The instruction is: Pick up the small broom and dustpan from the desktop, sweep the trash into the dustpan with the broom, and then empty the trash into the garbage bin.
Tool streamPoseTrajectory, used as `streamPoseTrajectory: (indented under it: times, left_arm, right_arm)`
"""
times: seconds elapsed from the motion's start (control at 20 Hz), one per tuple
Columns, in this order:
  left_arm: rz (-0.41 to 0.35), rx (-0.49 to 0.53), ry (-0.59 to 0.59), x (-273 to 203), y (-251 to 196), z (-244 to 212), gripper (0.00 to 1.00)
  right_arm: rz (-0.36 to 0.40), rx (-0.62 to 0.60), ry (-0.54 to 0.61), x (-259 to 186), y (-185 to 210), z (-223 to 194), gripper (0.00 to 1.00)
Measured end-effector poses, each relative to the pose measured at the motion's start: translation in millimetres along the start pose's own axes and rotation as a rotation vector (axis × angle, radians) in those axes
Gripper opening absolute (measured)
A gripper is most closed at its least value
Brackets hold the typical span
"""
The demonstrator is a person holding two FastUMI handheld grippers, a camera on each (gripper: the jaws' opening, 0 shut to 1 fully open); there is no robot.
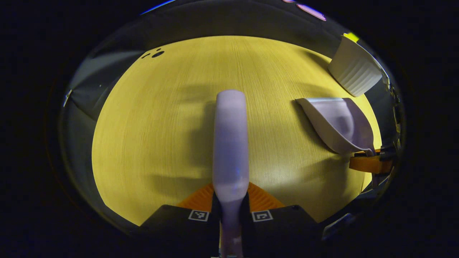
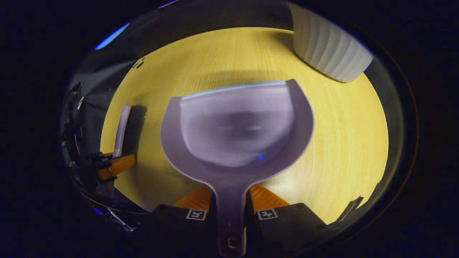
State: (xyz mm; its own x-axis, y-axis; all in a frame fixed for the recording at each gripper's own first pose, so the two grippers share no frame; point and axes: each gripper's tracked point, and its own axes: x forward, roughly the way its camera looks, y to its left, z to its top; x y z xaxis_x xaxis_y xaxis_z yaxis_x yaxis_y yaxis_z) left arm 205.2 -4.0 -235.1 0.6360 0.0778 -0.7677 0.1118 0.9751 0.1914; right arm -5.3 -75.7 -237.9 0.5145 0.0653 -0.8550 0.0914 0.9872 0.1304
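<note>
This is a staged recording booth, not a lived-in room. A pale wood-grain tabletop (image 1: 172, 136) sits under dim, uneven light, backed by dark cloth hanging close behind its far edge. On it stands a white ribbed bin (image 2: 328, 50), and a broom (image 1: 231, 143) and dustpan (image 2: 236, 125), plain household cleaning props, are held over it. Square black-and-white tracking markers (image 1: 198, 215) on the handheld gripper bodies point to a data-collection setup.
</note>
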Motion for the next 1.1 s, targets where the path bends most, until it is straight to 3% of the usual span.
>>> streamPoseTrajectory:
  times: [0.1, 0.15, 0.2, 0.3, 0.35, 0.5, 0.55, 0.8, 1.1]
  left_arm:
    - [0.011, 0.032, 0.01, 0.7, 0.1, 1.4, 0.3]
    - [0.015, 0.038, 0.008, 1.2, 0.1, 2.4, 0.32]
    - [0.02, 0.035, 0.003, 1.7, 0.3, 2.7, 0.32]
    - [0.012, 0.02, -0.007, 1.6, -1.8, 3.9, 0.34]
    - [0.002, 0.011, -0.018, 0.9, -4.4, 5.4, 0.5]
    - [0.014, 0.009, -0.076, -9.3, -4.6, 8.8, 0.85]
    - [0.024, 0.016, -0.102, -14.9, -3.8, 11.0, 0.97]
    - [0.009, -0.03, -0.368, -81.9, -9.3, 40.1, 0.96]
    - [0.144, 0.012, -0.797, -206.3, 11.2, 62.0, 0.96]
  right_arm:
    - [0.01, 0.004, 0.019, 5.2, 2.0, -2.5, 0.32]
    - [0.019, 0.012, 0.016, 5.3, 3.7, -1.9, 0.37]
    - [0.035, 0.017, 0.012, 4.9, 6.5, -1.2, 0.33]
    - [0.054, 0.031, 0.009, 3.7, 10.0, 1.7, 0.4]
    - [0.062, 0.033, 0.001, -0.2, 11.9, 3.6, 0.48]
    - [0.065, 0.035, -0.038, -9.4, 12.2, 8.3, 1.0]
    - [0.061, 0.037, -0.065, -14.2, 11.9, 11.6, 0.99]
    - [0.023, -0.017, -0.302, -78.9, 9.7, 37.9, 0.99]
    - [-0.008, -0.099, -0.635, -183.5, 32.8, 70.2, 0.99]
